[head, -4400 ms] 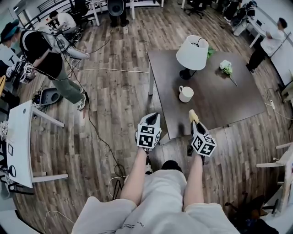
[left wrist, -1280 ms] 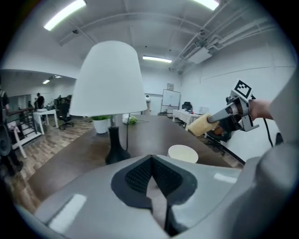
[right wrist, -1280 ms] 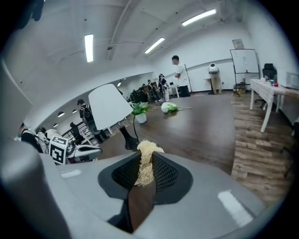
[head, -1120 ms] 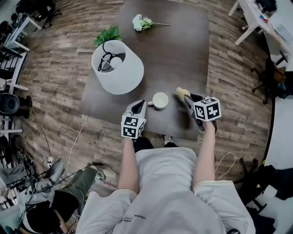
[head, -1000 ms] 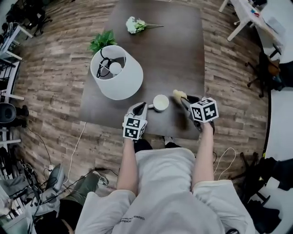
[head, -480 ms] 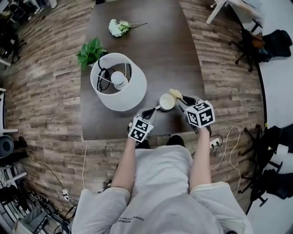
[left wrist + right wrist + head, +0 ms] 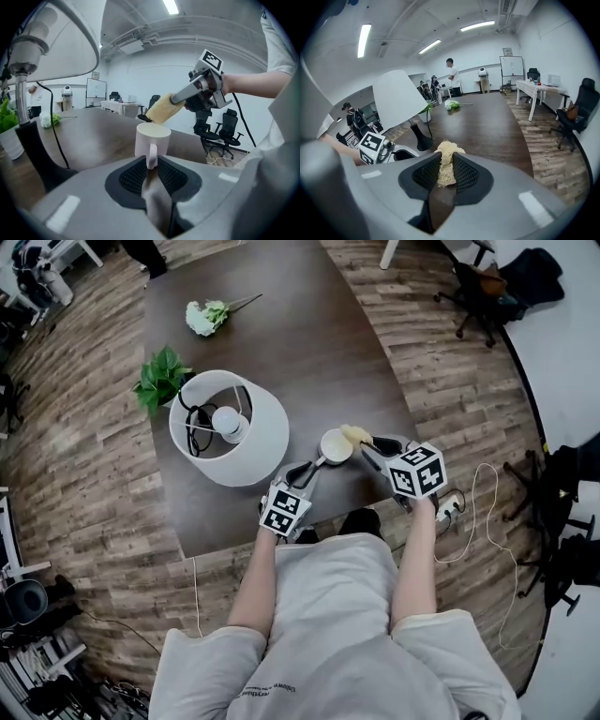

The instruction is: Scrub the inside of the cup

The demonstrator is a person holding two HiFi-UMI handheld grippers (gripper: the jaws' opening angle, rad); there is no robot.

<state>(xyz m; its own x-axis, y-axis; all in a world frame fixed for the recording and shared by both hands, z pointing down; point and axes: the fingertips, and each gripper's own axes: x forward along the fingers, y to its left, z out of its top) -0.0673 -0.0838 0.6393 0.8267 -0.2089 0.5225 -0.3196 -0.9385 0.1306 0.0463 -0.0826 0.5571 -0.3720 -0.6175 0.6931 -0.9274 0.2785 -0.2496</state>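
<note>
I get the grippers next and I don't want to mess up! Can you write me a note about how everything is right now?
Left gripper: shut on the handle of the white cup, which is upright on the brown table.
Right gripper: shut on the yellow scrubber. Its tip is at the cup's rim, not clearly inside.
Done: cup gripped, scrubber in hand at the rim.
Left: push the scrubber in and scrub the inside.
Mind the lamp close by.
</note>
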